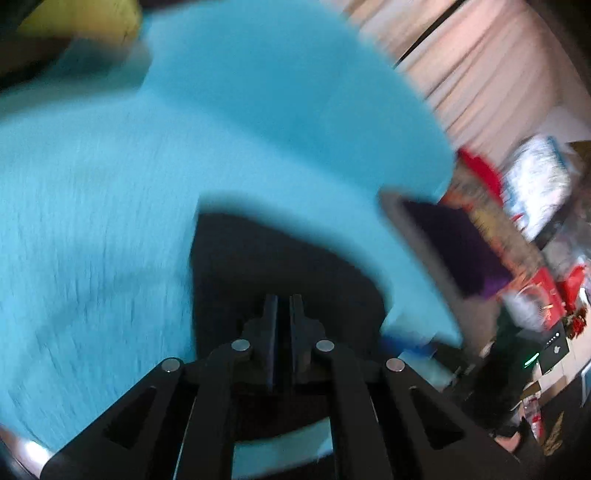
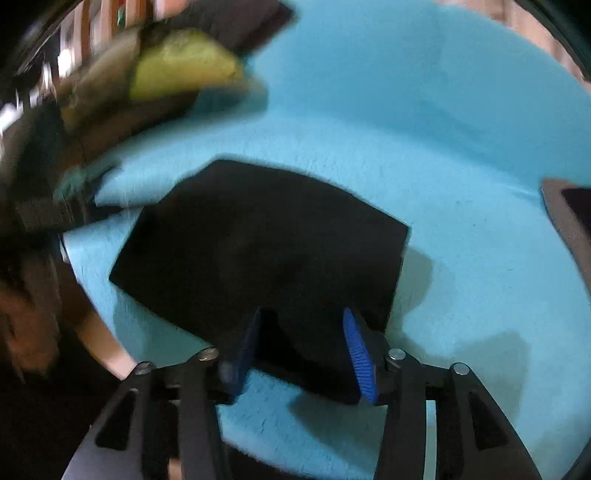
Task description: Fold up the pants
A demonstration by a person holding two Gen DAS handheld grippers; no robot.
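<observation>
The black pants (image 2: 258,240) lie folded into a flat, compact packet on a turquoise bedcover (image 2: 461,147). My right gripper (image 2: 303,314) hovers over the packet's near edge. Its blue-padded fingers (image 2: 356,350) are open, and the cloth passes under the gap without being pinched. In the blurred left wrist view the same pants (image 1: 277,258) appear as a dark patch on the bedcover (image 1: 92,203). My left gripper (image 1: 283,302) is above that patch with its fingers pressed together. I see no cloth between them.
A yellow-green cushion (image 2: 184,70) and a dark cushion (image 2: 240,22) lie at the cover's far left. A grey-edged dark object (image 2: 569,221) sits at the right edge. In the left wrist view, red and white bags (image 1: 535,177) and other clutter stand beyond the bed.
</observation>
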